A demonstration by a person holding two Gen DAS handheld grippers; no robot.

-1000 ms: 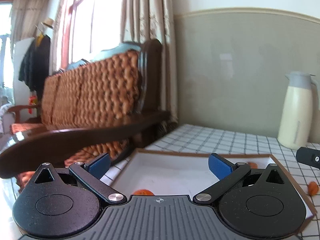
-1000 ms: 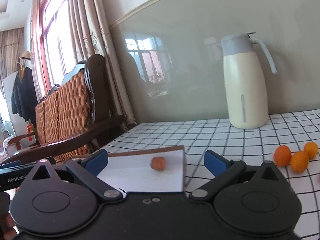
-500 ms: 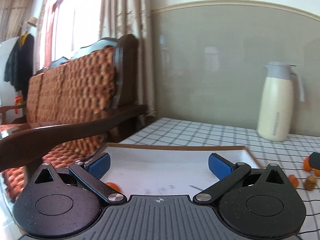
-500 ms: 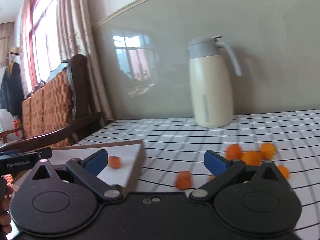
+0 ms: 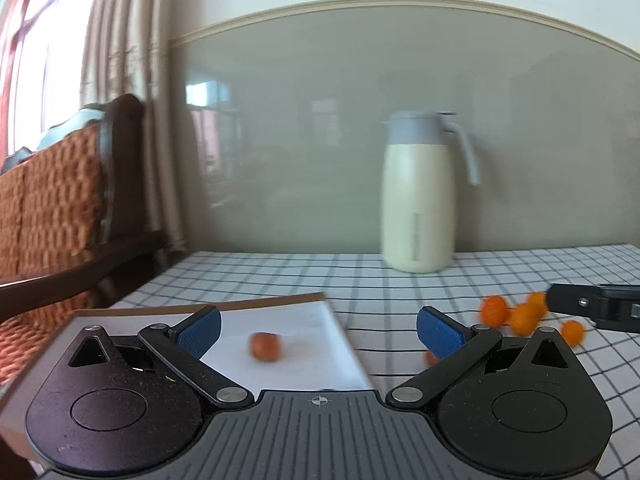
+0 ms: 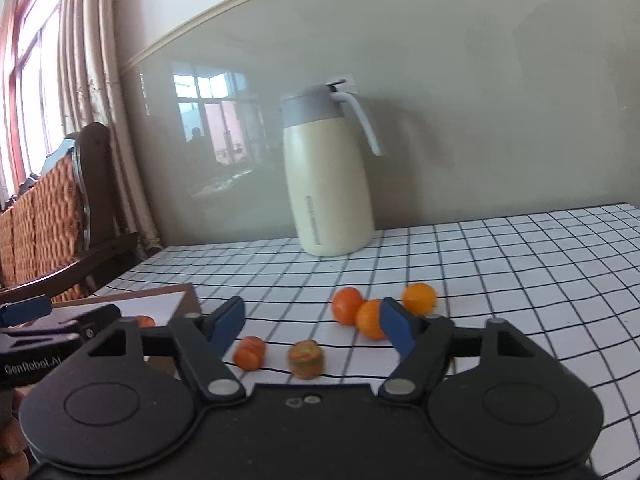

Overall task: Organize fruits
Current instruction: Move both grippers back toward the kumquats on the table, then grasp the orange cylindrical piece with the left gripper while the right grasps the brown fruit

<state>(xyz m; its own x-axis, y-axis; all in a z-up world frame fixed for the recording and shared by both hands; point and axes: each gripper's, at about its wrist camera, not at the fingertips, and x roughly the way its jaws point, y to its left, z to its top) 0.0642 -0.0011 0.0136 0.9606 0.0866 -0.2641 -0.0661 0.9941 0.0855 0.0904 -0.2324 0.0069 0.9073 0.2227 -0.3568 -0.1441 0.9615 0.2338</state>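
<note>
1. Step in hand, as I read it: pick a loose fruit off the table and get it into the tray (image 5: pixel 280 304). My right gripper (image 6: pixel 312 324) is closing w/ nothing pinched yet. The brownish stub fruit (image 6: pixel 306 359) sits on the cloth in the gap between the jaws, pads not on it.
2. To do it well: centre the stub between the pads before they meet. The small orange piece (image 6: pixel 249 353) at 9 o'clock of it lies just beside my left-hand pad, so I shouldn't nudge it. Squeeze soft; it looks squashy.
3. Left gripper (image 5: pixel 319 330) is wide open and empty, hovering over the tray's near corner. One fruit (image 5: pixel 265 346) is already on the white tray floor, approx. 10 o'clock of the gripper's centre.
4. Table: checked cloth (image 6: pixel 500 264), white w/ black lines. Three round oranges (image 6: pixel 348 306) cluster at 12–1 o'clock beyond my right jaws, touching or nearly so.
5. Room: cream jug (image 6: pixel 328 184) w/ grey lid stands at the back near the wall. Wooden chair w/ woven back (image 5: pixel 52 200) and curtains (image 5: pixel 132 32) at 9–10 o'clock by the window.
</note>
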